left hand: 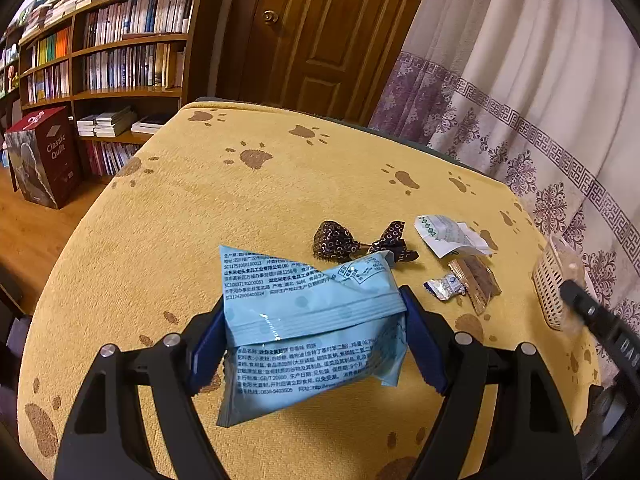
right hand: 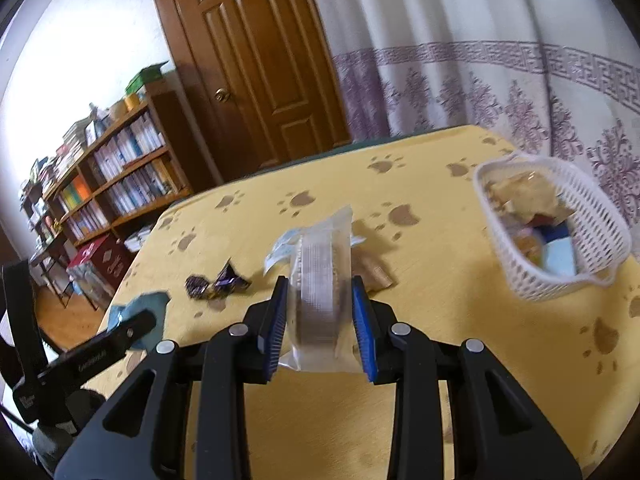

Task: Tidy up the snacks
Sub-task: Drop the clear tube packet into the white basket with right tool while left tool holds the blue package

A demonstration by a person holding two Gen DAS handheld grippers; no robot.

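Here the left gripper (left hand: 316, 336) has its blue-padded fingers (left hand: 208, 340) closed on a blue packet (left hand: 312, 320), pinched at both sides and held above the yellow paw-print worktop (left hand: 200, 220). The packet is crumpled, its printed back facing the left wrist camera.

The right gripper (right hand: 322, 316) holds a clear packet (right hand: 322, 280) between its fingers (right hand: 360, 324), the packet standing on edge with a ribbed brown snack inside; the view is blurred, so finer detail cannot be told. It too is off the worktop.

Taking the white basket (right hand: 600, 240) as the landmark: it sits on the worktop near the curtain (right hand: 480, 80) side, already holding several wrapped snacks. The clear packet is well to the left of the basket in the right wrist view. Farther left again lie two dark wrapped candies (left hand: 360, 242), touching or nearly so. Between those candies and the basket, in the left wrist view, lie a white wrapper (left hand: 448, 236), a brown snack stick pack (left hand: 476, 280) and a small silver-blue candy (left hand: 444, 288), the last just beside the stick pack. The blue packet is the farthest of all from the basket.

Behind the worktop stand a wooden door (left hand: 328, 32) and a bookshelf (left hand: 120, 48).
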